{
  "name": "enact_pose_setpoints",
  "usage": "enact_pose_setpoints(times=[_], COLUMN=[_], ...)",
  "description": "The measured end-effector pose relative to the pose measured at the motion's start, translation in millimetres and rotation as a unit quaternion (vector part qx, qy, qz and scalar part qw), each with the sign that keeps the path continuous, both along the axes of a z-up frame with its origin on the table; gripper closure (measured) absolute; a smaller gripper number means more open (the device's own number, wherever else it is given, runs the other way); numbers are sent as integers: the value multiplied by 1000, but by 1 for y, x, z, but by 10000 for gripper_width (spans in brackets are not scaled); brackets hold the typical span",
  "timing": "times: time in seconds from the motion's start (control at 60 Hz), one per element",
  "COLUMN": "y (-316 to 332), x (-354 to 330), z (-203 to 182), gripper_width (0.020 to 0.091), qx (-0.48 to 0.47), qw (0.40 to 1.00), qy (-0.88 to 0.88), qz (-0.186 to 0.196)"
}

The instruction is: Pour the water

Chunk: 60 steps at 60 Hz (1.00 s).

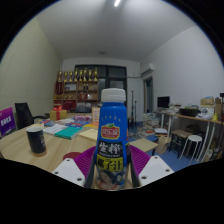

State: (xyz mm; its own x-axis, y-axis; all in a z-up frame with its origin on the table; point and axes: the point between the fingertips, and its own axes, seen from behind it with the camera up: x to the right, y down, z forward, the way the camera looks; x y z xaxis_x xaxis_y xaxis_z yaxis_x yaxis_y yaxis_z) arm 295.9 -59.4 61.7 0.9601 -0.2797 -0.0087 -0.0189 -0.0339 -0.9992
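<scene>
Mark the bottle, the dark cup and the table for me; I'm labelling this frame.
bottle [113, 135]: gripper view, on its label, between the fingers.
cup [36, 139]: gripper view, on its side wall.
table [20, 150]: gripper view, bare wooden top beside the cup.

Only the gripper [112, 170] is seen, low in the frame at bottom center. Its two white fingers [68, 172] are angled up and inward from the lower left and lower right. The magenta pads [84, 157] on the inner faces look pressed against both sides of the bottle [113, 135], so the jaws are clamped on it, held upright. No hand or arm is shown.
</scene>
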Motion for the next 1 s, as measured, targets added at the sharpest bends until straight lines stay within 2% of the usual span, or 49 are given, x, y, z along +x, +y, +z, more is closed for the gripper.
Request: enact_pose_setpoints(times=[0.083,0.167,0.183,0.25,0.333,0.417,0.567,0.583,0.767,0.867,1.0], y=[5,12,15,27,49,71,105,96,118,120,118], x=[-15,-28,-31,-47,-71,-91,-131,-127,-159,-169,-178], z=[12,43,51,83,114,137,140,150,126,119,130], gripper_width=[573,566,590,589,590,592,588,591,590,587,589], qx=[-4,-12,-15,-26,-44,-70,-101,-105,-126,-131,-116], qw=[1000,994,991,972,924,850,654,634,484,452,479], qy=[-20,-111,-134,-234,-379,-522,-749,-766,-865,-881,-869], qz=[12,10,10,13,13,13,6,15,37,53,52])
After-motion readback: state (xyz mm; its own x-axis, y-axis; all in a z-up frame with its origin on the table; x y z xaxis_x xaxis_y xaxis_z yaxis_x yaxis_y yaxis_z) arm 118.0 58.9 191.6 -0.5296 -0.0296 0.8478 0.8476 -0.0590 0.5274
